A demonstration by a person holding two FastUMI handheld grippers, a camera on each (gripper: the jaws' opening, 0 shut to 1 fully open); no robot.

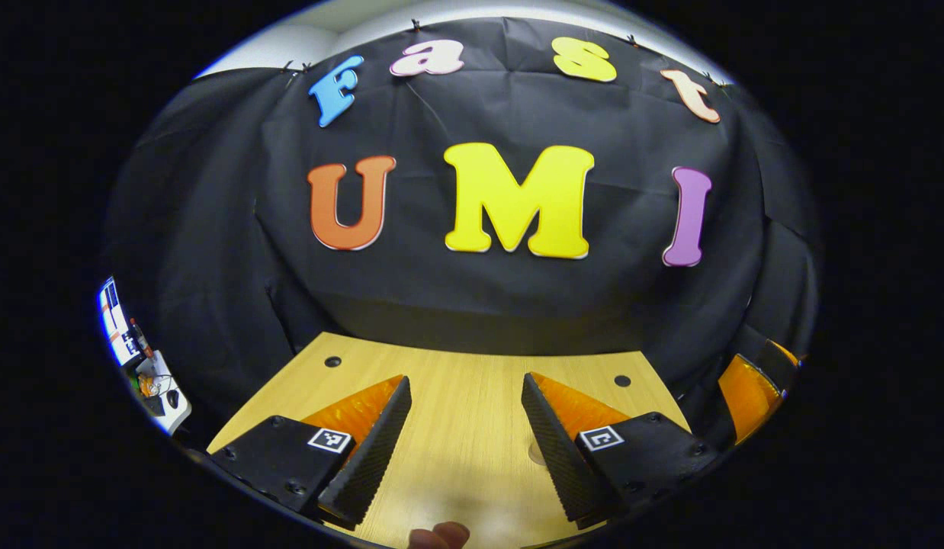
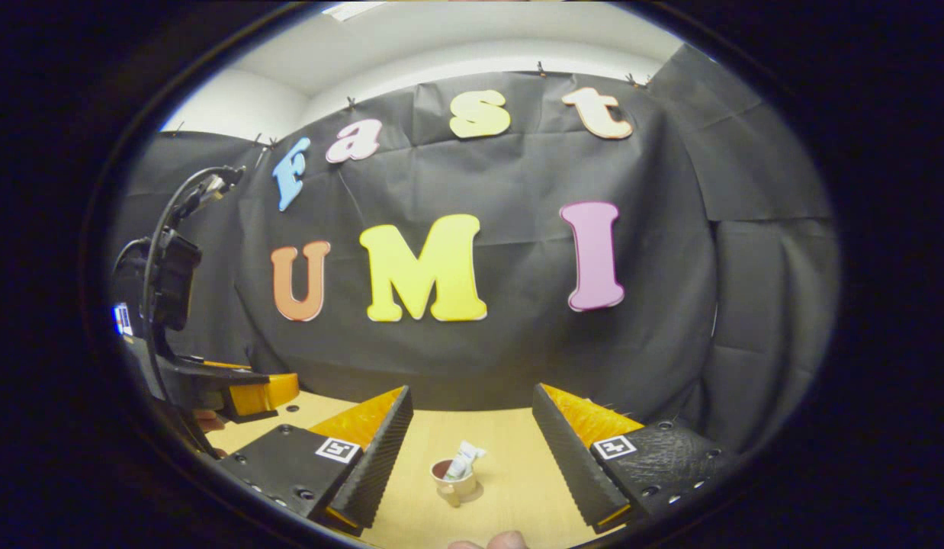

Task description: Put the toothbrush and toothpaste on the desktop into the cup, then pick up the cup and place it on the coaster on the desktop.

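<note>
The cup (image 2: 454, 478) stood upright on the wooden surface (image 2: 510, 473), on what looked like a coaster (image 2: 476, 494), seen in the right gripper view between that gripper's fingers but beyond them. The toothpaste (image 2: 466, 460) stuck up out of it, tilted right. The right gripper (image 2: 472, 465) had its jaws apart, holding nothing. The left gripper (image 1: 466, 442) also hung with jaws apart over bare surface.
</note>
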